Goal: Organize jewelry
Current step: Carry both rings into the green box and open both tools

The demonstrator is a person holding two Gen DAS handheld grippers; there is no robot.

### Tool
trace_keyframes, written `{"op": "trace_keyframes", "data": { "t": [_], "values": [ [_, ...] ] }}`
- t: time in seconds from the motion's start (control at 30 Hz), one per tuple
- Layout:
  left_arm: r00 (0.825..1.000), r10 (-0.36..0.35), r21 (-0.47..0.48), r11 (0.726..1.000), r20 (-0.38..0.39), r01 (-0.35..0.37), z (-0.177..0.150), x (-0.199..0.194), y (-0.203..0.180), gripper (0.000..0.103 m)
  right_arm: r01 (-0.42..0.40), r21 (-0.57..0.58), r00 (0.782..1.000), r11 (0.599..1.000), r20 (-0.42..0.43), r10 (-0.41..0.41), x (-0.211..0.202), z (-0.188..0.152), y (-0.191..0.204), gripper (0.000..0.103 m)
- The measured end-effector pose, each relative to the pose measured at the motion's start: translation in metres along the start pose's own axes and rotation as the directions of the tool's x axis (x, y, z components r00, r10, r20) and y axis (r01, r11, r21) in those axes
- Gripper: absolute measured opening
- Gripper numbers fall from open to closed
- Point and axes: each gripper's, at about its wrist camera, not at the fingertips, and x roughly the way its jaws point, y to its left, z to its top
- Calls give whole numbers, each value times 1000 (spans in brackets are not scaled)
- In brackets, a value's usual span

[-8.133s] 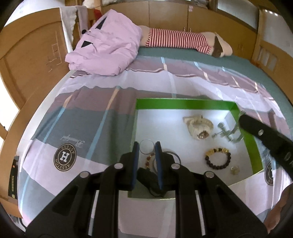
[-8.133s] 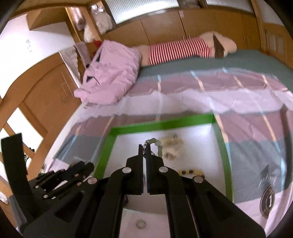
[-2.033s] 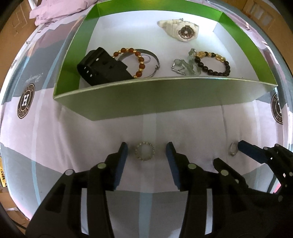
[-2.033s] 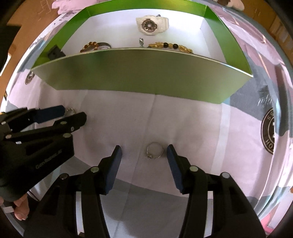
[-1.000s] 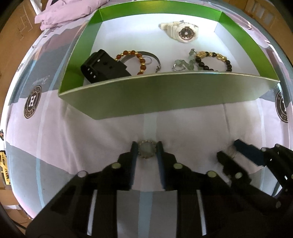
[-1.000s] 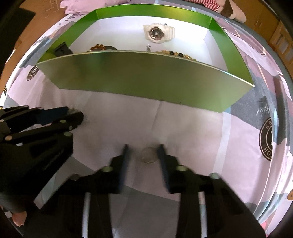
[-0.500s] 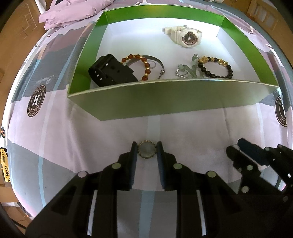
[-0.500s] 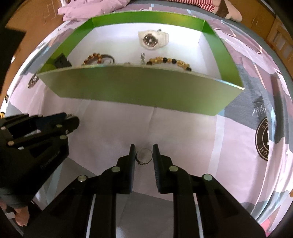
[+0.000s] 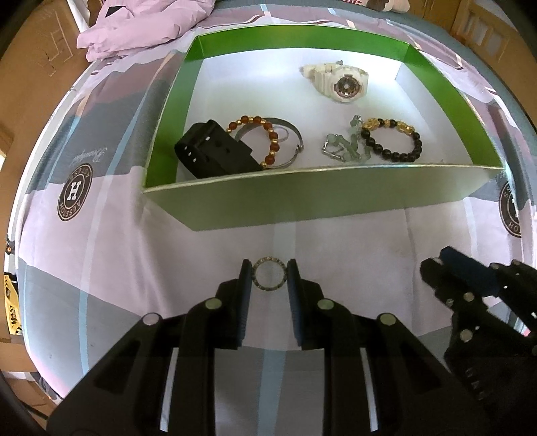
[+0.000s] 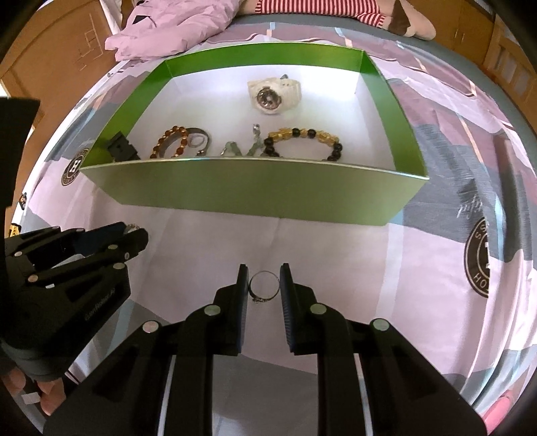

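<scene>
Most pieces lie in the green box [image 9: 335, 198]; my left claw [image 9: 268, 276] grasps the beaded ring [image 9: 268, 277], my right claw [image 10: 264, 281] the silver ring [image 10: 264, 284], both before the box's near wall.

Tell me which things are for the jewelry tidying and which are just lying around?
For the job: beaded ring, thin ring, green box, white watch, black bead bracelet.

Just lying around: pink clothes, striped plush toy.

A green box [image 9: 174, 100] with a white floor sits on a pink-and-grey striped bedsheet [image 9: 100, 255].
</scene>
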Motion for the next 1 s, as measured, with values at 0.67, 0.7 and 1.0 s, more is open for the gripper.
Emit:
{"op": "trace_keyframes", "data": {
  "t": [0.67,0.7,1.0],
  "values": [
    [973,-7,-79,997,232,26,17,-59,24,21,-76,44,970,996,236,64,-64,14,-16,19],
    [967,0,-82,996,255,21,19,-66,26,21,-74,27,959,997,276,64,-71,14,-13,19],
    [900,19,-71,997,435,13,27,-113,32,21,-98,0,872,995,482,86,-109,15,-8,19]
  ]
}}
